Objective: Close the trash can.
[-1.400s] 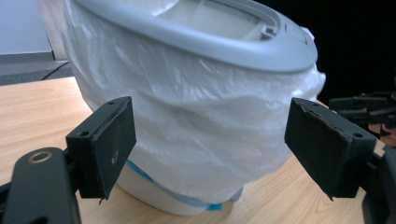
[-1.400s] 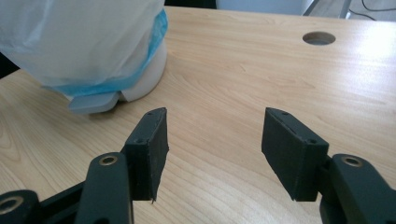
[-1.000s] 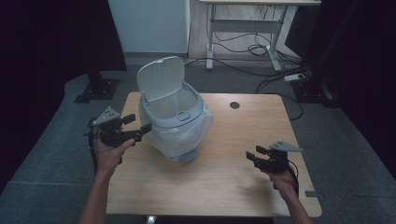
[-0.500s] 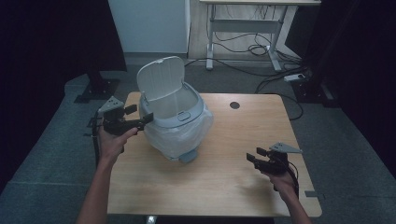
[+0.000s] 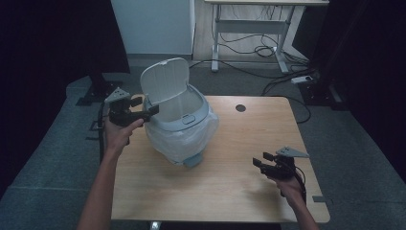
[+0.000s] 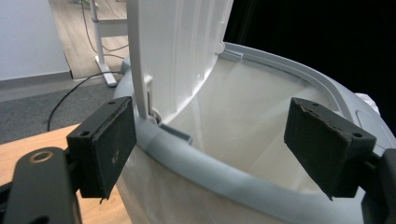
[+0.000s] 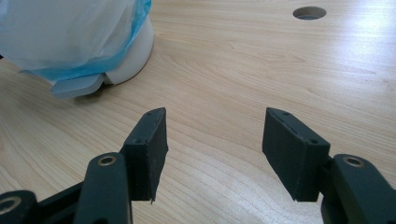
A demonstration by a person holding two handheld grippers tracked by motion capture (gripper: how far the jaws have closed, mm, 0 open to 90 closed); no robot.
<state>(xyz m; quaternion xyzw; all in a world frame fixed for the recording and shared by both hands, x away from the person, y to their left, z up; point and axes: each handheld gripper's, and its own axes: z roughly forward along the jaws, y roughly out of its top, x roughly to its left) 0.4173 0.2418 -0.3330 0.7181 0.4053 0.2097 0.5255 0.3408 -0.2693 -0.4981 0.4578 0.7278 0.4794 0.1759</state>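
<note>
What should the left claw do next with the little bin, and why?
Probably ease forward a bit and close on the bin's grey rim. The left claw is open, with the rim and the edge of the white bag lying between its pads, not yet pinched. The lid already stands up, and the right claw waits open over the table, away from the bin.

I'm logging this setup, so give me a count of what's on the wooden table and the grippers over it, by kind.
Pedal bins with lid up and a bag liner: 1
Handheld grippers: 2, left gripper at the bin's rim, right gripper
Total: 3
</note>
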